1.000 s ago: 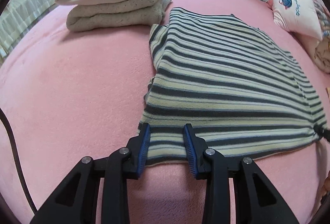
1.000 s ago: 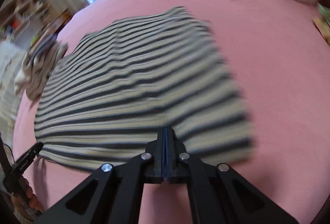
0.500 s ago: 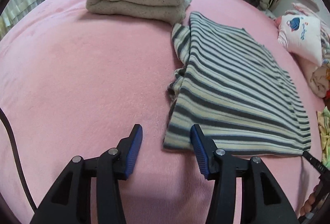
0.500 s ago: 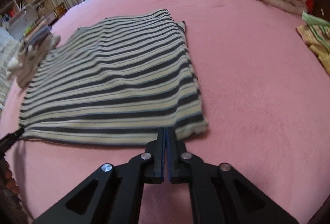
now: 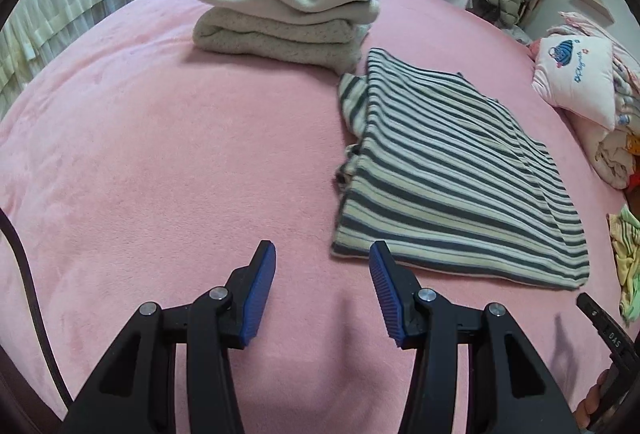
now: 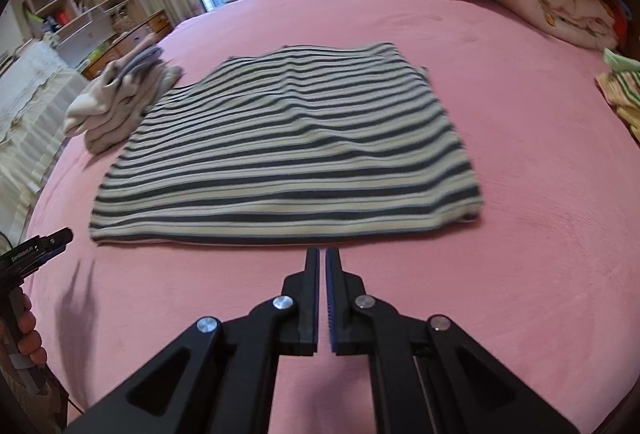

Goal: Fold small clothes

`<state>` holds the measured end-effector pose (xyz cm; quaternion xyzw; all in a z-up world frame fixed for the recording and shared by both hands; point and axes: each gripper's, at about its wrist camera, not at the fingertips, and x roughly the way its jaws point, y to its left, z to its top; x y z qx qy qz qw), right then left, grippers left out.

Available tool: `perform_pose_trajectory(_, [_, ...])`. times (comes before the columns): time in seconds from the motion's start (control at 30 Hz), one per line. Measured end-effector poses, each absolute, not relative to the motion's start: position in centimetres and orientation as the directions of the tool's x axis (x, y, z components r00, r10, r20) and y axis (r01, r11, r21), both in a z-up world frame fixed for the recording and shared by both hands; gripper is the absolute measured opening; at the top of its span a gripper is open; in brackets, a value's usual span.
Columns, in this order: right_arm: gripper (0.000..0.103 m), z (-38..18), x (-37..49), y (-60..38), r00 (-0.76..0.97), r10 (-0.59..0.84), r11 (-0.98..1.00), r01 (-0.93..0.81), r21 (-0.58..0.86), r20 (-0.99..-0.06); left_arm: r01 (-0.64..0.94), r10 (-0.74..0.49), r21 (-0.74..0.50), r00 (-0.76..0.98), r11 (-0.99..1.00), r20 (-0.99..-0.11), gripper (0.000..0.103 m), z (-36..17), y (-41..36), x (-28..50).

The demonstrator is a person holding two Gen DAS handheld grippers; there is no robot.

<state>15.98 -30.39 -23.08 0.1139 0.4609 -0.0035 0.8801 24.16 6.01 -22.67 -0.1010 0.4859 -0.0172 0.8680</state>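
Left gripper: the jaws stand apart at a moderate gap, blue ribbed pads facing each other. Nothing lies between them; only bare pink bed cover shows in the gap. The tip of the right-hand finger sits just beside the near left corner of the striped garment; contact with the fabric cannot be confirmed from this view.

Right gripper: the jaws are together, with only a thin slit visible between the pads. No cloth is caught in them. The fingertips sit just short of the near hem of the striped garment, over the pink bed cover.

Striped garment: lies flat on the bed cover, folded into a rough rectangle, dark and cream stripes running along its width. In the left wrist view, a bunched portion of striped fabric protrudes from under its left edge.

Stack of folded clothes: cream and beige items, on the bed cover beyond the garment's far left corner, close to it.

Pillow: pale pink with a printed motif, at the right side of the bed, well apart from the garment.

In the right wrist view, a person's hand holds the left gripper's handle at the lower left edge
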Motion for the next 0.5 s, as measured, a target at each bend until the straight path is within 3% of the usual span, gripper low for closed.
perform_pose_trajectory(0.5, [0.003,-22.5,17.8,-23.3,0.594,0.141,0.988,-0.034,0.15,-0.792,-0.012,-0.187,-0.222,0.492,0.975,-0.85,0.048,-23.7,3.7,24.9])
